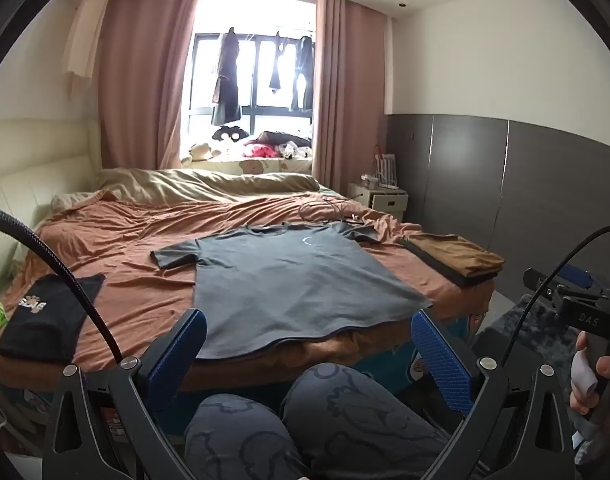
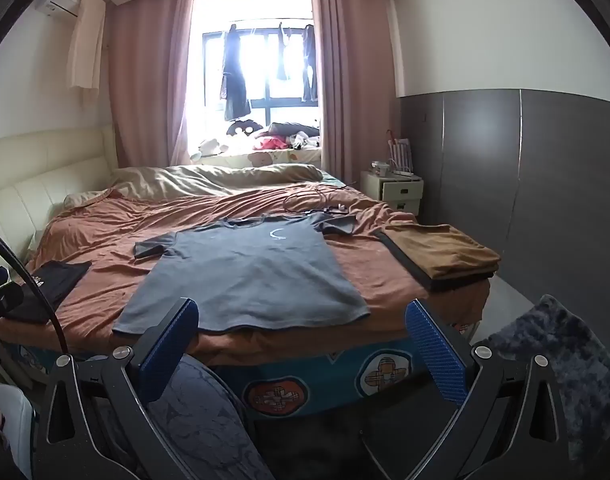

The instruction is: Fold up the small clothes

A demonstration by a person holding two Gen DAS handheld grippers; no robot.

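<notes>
A grey T-shirt (image 1: 281, 280) lies flat and face up on the orange bedsheet (image 1: 137, 280), collar toward the window, hem at the near bed edge. It also shows in the right wrist view (image 2: 245, 276). My left gripper (image 1: 307, 326) is open and empty, held back from the bed just short of the hem. My right gripper (image 2: 301, 318) is open and empty, also short of the hem, above the bed's near edge.
A black folded garment (image 1: 45, 320) lies at the bed's left. A brown and dark folded stack (image 1: 453, 260) sits at the right edge. A cable (image 1: 325, 208) lies beyond the collar. A nightstand (image 1: 381, 196) stands at the back right. My knees (image 1: 305, 420) are below.
</notes>
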